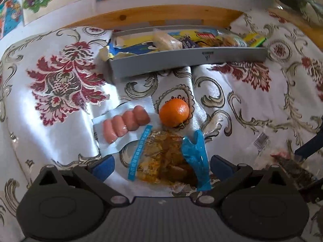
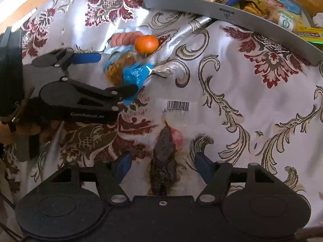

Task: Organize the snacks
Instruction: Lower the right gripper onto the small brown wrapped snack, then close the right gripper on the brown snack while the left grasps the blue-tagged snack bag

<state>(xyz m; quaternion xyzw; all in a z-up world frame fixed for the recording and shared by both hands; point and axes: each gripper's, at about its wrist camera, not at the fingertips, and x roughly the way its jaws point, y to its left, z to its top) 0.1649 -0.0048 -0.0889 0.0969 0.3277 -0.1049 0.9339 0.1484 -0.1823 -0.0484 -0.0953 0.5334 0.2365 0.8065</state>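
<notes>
Spreading under everything: shiny floral tablecloth [image 1: 60, 80], slippery-looking and rucked, so probably letting packets slide around. Sitting at the far side: grey tray [image 1: 191, 60], already holding a jumble of yellow and blue wrappers, with the loose snacks lying well apart from it on the near side.

Hovering low over the loose stuff with jaws spread wide and gripping nothing: left gripper [image 1: 163, 167], straddling the blue-trimmed clear bag [image 1: 161, 155] of golden-brown pieces. Guessing light, crinkly and crushable, so pinching the bunched blue end rather than squeezing the filling.

Lying just left of that and touching it: vacuum-packed sausages [image 1: 125, 125]. Looking firm and a bit heavier, with slick film, so going across the links rather than the flat edge.

Doing the same over on the right, jaws wide open and holding nothing: right gripper [image 2: 163, 165], bracketing a dark snack in a clear wrapper [image 2: 163, 157]. Seeming stiff-ish inside thin, slippery film, so closing across the middle.

Resting just beyond the bag: tangerine [image 1: 174, 112], round, soft-skinned, likely rolling away if nudged.

Reading-wise: making out "GenRobot.AI" [image 2: 86, 115] on the left gripper's arm and a barcode [image 2: 178, 105] on the clear wrapper, digits too blurry. Not managing the small mark on the tray's front wall or the wrapper print.
</notes>
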